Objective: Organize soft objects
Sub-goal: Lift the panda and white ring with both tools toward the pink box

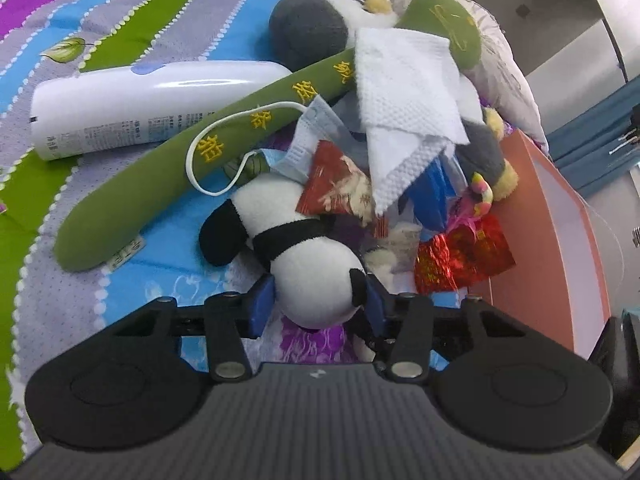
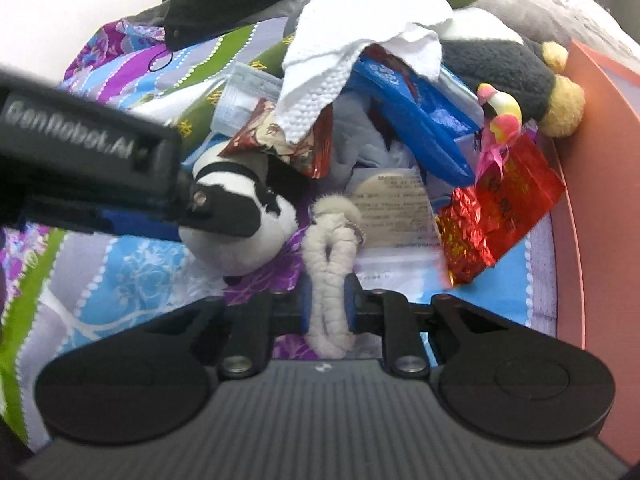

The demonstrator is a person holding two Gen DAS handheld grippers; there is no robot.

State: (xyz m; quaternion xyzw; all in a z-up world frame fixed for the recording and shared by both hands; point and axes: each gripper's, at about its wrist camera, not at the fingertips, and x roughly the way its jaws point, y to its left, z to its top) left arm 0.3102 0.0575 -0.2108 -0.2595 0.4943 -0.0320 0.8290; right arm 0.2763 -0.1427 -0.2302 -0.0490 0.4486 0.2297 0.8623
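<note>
A black and white panda plush [image 1: 304, 252] lies on the striped bedspread [image 1: 120, 216]. My left gripper [image 1: 320, 304] is shut on the panda's round end. In the right wrist view the panda [image 2: 240, 216] shows at the left with the left gripper's body across it. My right gripper [image 2: 328, 304] is shut on a cream fluffy plush keychain [image 2: 330, 256]. A long green plush stick [image 1: 192, 148] with yellow characters and a grey penguin plush [image 1: 316, 24] lie behind.
A white bottle [image 1: 132, 104], a face mask [image 1: 304, 144], white paper towels [image 1: 404, 92], red snack wrappers [image 1: 464, 256], blue packets [image 2: 416, 120] and a pink toy bird [image 2: 500, 112] crowd the pile. An orange box [image 1: 552, 248] stands at the right.
</note>
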